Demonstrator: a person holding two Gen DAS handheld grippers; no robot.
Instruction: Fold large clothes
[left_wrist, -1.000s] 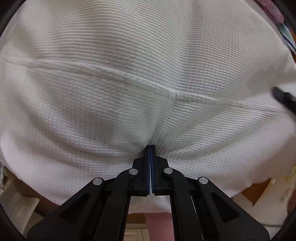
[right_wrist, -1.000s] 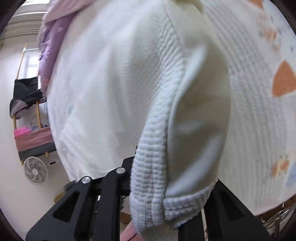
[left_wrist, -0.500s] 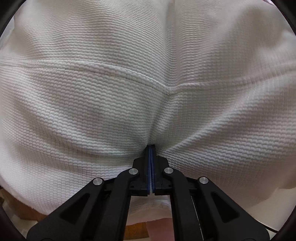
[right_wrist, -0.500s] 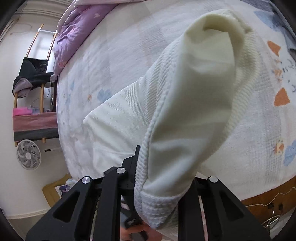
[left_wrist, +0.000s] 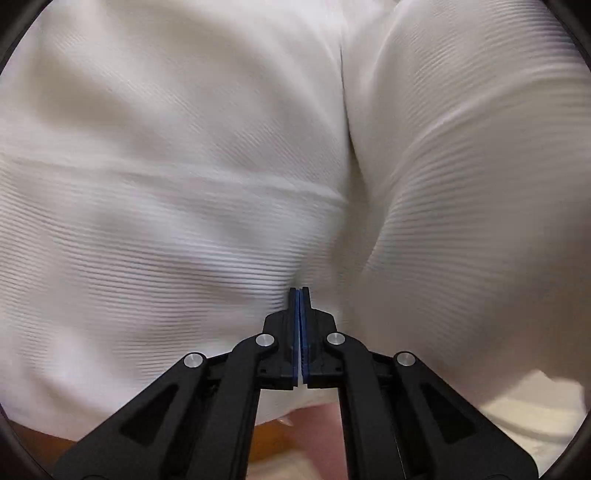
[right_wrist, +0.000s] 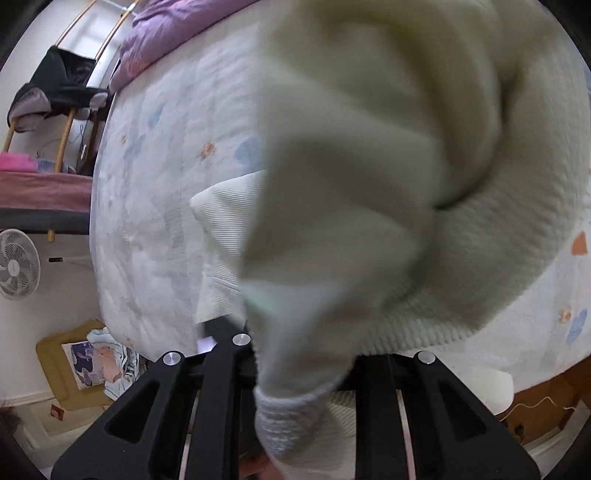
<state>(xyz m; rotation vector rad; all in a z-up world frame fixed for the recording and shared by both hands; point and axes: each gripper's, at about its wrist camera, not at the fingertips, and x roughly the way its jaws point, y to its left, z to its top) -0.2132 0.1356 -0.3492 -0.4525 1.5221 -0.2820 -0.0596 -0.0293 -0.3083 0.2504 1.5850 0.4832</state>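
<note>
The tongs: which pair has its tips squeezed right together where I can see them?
The left tongs: their blue tips meet, pinching the white garment. The right tongs' tips hide behind bunched cloth.

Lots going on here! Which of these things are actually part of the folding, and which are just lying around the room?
Part of the job:
- white ribbed knit garment
- left claw, shut on it
- right claw, garment cuff bunched between its arms
- floral quilted bed cover underneath

Just lying about:
- purple duvet
- white floor fan
- dark clothes on wooden rack
- cardboard box of clutter

Patterned bedspread (right_wrist: 155, 221), purple duvet (right_wrist: 166, 29), white fan (right_wrist: 16, 264), laden wooden rack (right_wrist: 62, 88).
</note>
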